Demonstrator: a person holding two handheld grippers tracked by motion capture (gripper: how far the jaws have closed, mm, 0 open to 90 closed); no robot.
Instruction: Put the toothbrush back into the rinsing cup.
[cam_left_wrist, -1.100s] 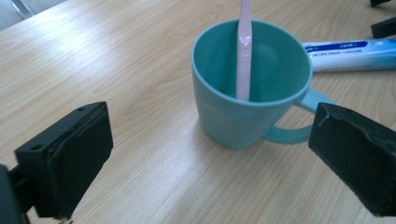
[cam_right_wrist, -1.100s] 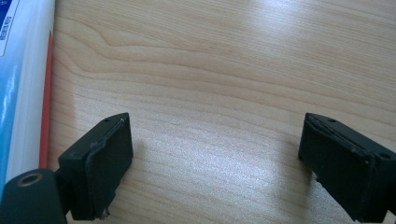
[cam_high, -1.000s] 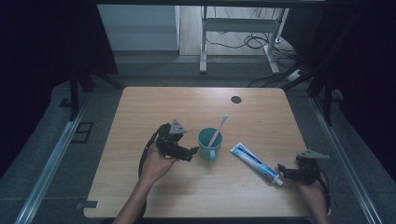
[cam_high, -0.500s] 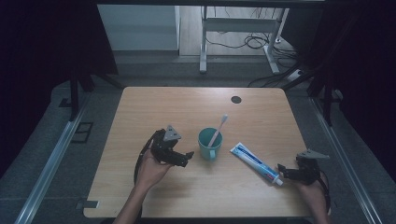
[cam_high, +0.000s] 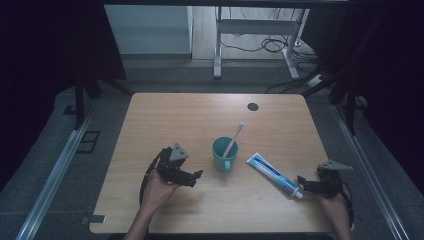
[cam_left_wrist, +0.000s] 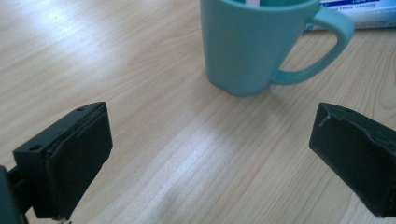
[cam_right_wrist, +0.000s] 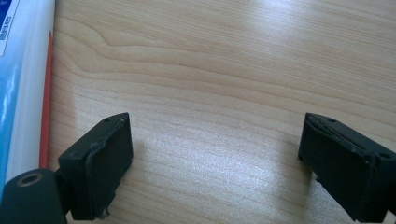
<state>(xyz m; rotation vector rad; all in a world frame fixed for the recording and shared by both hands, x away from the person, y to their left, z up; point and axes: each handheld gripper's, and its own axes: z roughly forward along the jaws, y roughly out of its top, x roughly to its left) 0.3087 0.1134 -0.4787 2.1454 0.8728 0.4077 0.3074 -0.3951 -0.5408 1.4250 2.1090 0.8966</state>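
A teal mug (cam_high: 223, 153) stands near the table's middle with a toothbrush (cam_high: 234, 136) leaning in it, handle end up. A white and blue toothpaste tube (cam_high: 274, 174) lies to its right, cap toward the front right. My left gripper (cam_high: 196, 176) is open, a short way left of the mug, pointing at it; the left gripper view has the mug (cam_left_wrist: 252, 44) ahead between wide jaws. My right gripper (cam_high: 302, 182) is open by the tube's cap end. The tube (cam_right_wrist: 21, 84) runs along the left edge of the right gripper view, outside the jaws.
The wooden table (cam_high: 190, 120) has a dark round grommet (cam_high: 252, 106) near its far right. Beyond the far edge are a white desk frame (cam_high: 260, 30) and cables (cam_high: 270, 45) on the floor. Metal rails (cam_high: 55, 180) run along both sides.
My left gripper has drawn back from the mug toward the front left. The right gripper, mug and tube have stayed put.
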